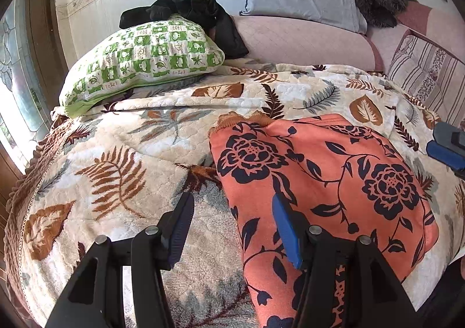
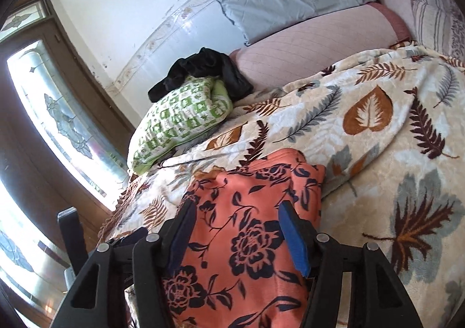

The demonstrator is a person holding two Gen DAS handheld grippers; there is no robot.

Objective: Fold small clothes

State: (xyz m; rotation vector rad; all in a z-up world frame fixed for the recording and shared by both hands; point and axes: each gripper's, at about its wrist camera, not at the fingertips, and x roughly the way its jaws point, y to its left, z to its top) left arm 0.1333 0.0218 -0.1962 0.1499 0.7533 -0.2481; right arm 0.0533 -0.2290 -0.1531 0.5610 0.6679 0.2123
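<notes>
Near the front edge of the bed [image 1: 162, 136], orange floral garment [image 1: 319, 182] lies flat, partly folded. Left gripper [image 1: 232, 229] and right gripper [image 2: 235, 229] both agape, holding nothing. Soft, light, floppy cloth; likely best pinched at 1 corner or hem.

The left claw [image 1: 232, 229] is tilting downward, its 2 jaws standing apart and gripping nothing. The right claw [image 2: 235, 229] is doing likewise, jaws parted.
</notes>
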